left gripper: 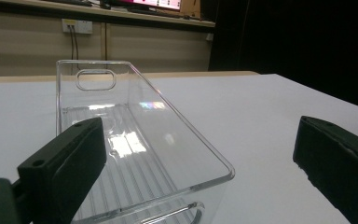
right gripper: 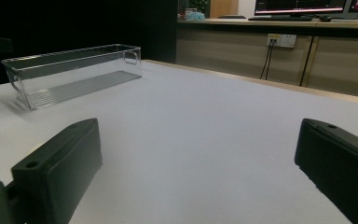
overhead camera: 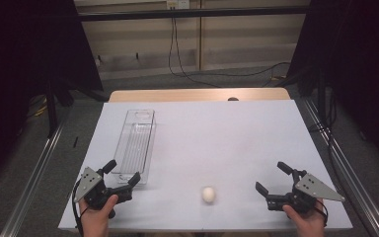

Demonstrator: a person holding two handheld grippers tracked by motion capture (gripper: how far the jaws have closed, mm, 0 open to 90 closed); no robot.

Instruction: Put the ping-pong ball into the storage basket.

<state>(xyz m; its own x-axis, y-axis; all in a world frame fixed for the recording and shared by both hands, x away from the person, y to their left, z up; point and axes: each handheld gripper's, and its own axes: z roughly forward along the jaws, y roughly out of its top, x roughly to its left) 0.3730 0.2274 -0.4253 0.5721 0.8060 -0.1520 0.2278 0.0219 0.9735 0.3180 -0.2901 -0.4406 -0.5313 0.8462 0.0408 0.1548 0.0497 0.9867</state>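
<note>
Both sets of tongs are spread wide and nothing is gripped by either. The left gripper [overhead camera: 124,172] is held at the near end of the clear plastic bin [overhead camera: 137,143], its jaws set either side of that end without visibly touching it; in the left gripper view the bin [left gripper: 135,140] is seen running away between the two black jaws. The right gripper [overhead camera: 272,177] is parked well to the right of the bin, jaws pointed up and left across the white table [overhead camera: 227,138], with bare tabletop between them. Each gripper is held low from below by one hand [overhead camera: 98,217], the other hand [overhead camera: 307,221] being at the near right edge. One white egg [overhead camera: 208,194] is found right of the bin's near end, roughly midway between the two grippers, untouched. Count: two grippers, one bin (nothing in it), one egg.
</note>
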